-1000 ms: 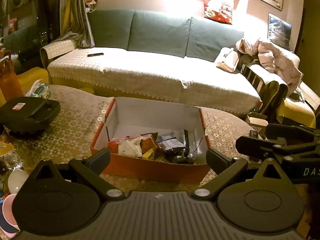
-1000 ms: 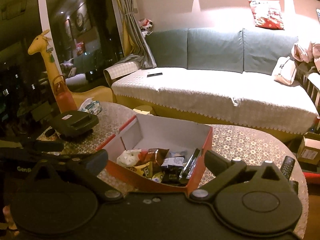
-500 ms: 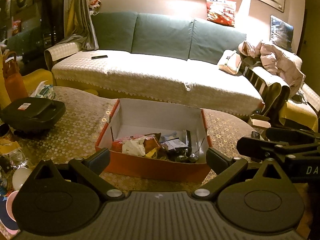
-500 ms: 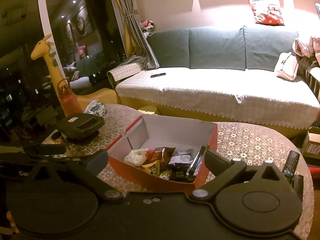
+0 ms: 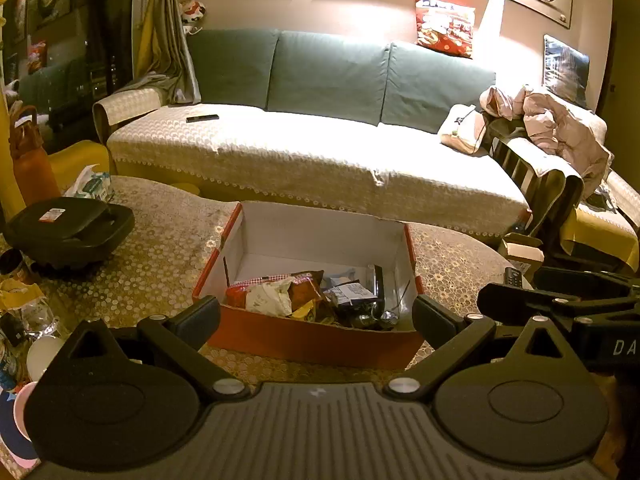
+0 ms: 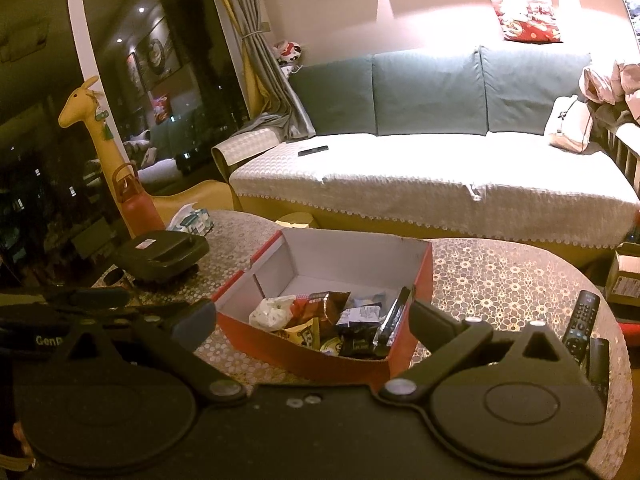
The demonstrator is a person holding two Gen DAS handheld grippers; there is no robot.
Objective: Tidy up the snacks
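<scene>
Your left tongs point(image 5: 316, 314): spread wide, nothing between the fingers, held above the near edge of the bench point(image 5: 160, 248). Your right tongs point(image 6: 312, 320): likewise spread and empty, just beside the left ones; each shows at the edge of the other's view.

Left to right on the bench:
- Cups and wrappers point(image 5: 24, 320) at the far left edge, cut off by the frame; contents hard to make out.
- Black appliance point(image 5: 68, 228), lid down, with a small label on top.
- Red bottle point(image 6: 136, 204) and tissue pack point(image 6: 192, 220) behind it, near the bench's far edge.
- Box point(image 5: 312, 340), red outside, white inside, open-topped, directly ahead of both tongs and just beyond the fingertips, not touched by either.
- Snacks point(image 5: 304, 296), a loose heap of packets in the near half of the box; the far half is bare white card. A white crumpled bag point(image 6: 272, 314) lies at the left of the heap, red and brown packets in the middle, dark packets point(image 6: 360, 340) at the right. The near wall hides the lower part of the heap; printing on the packets is too small to read.
- Remote point(image 6: 582, 320) at the right end of the bench, a second dark device beside it partly hidden behind your right tongs.

Behind the bench: sofa point(image 5: 328, 152) with a pale cover.
</scene>
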